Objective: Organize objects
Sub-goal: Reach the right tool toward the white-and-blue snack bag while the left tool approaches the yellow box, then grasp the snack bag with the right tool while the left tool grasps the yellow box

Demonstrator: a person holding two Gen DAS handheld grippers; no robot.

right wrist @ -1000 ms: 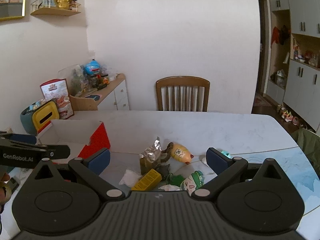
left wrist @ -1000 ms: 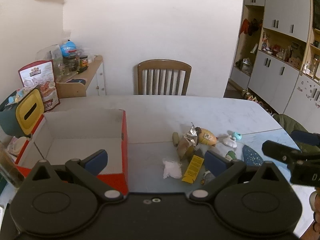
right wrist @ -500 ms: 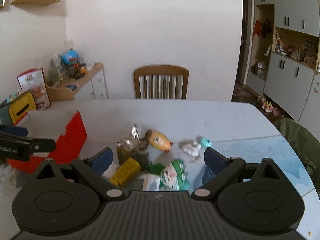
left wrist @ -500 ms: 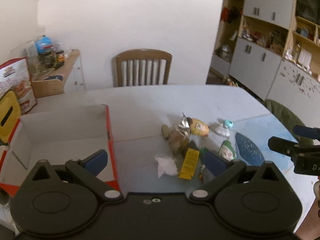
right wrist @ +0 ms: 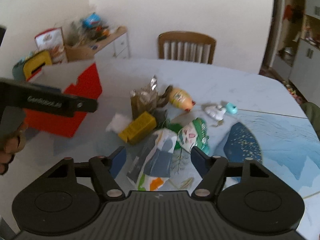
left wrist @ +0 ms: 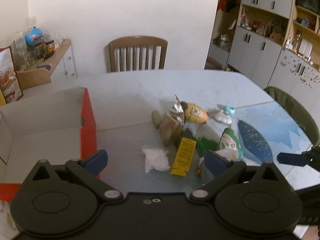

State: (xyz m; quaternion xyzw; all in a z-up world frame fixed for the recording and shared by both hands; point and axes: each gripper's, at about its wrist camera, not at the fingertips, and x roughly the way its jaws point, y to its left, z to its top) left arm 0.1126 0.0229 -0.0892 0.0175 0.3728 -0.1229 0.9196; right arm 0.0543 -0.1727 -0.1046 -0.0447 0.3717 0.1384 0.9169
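A pile of small things lies mid-table: a yellow box [left wrist: 184, 158], a white packet [left wrist: 156, 160], a crumpled foil bag [left wrist: 173, 124], a yellow bottle-shaped toy [left wrist: 195, 115], a white and teal item [left wrist: 224, 116] and a green-and-white packet [left wrist: 230, 146]. To the left stands an open red cardboard box [left wrist: 88, 120], white inside. My left gripper [left wrist: 157, 159] is open above the white packet. My right gripper [right wrist: 159, 158] is open low over a grey-white flat packet [right wrist: 158, 158], with the yellow box [right wrist: 140, 128] and green packet [right wrist: 195, 136] just ahead.
A wooden chair [left wrist: 138, 54] stands at the table's far side. A cluttered side cabinet [left wrist: 46, 60] is at the left wall and cupboards [left wrist: 260, 46] at the right. A blue printed mat [right wrist: 270, 140] covers the table's right part. A hand [right wrist: 10, 146] holds the left gripper's body [right wrist: 50, 102].
Both grippers have come forward and lower toward the pile. The right one has dropped most, so a grey-white packet now lies between its fingers. Both stayed open.
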